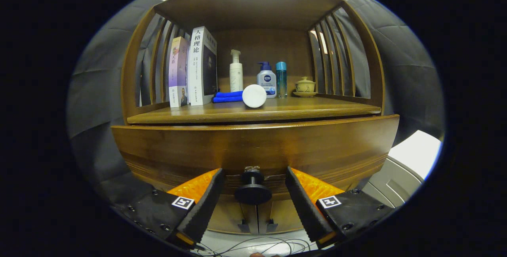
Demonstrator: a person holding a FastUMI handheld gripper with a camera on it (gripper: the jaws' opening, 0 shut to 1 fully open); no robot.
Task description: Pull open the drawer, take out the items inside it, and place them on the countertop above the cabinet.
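In the gripper view we face the wide brown wooden drawer front [253, 146] of the cabinet, which sits flush under the wooden counter [317, 111]; the drawer looks closed, so its contents are hidden from us. Our hand-held gripper [253, 201] is released, fingers spread with the round black drawer knob [252, 189] between them, neither pad touching it. On the counter lies a white round-ended cylinder [254, 96] on its side, beside a folded blue cloth [227, 96]. We cannot tell whether it came from the drawer, so this fits either lining up to pull or a drawer shut again. We hold the tool level, pointing square at the front, low by the knob.
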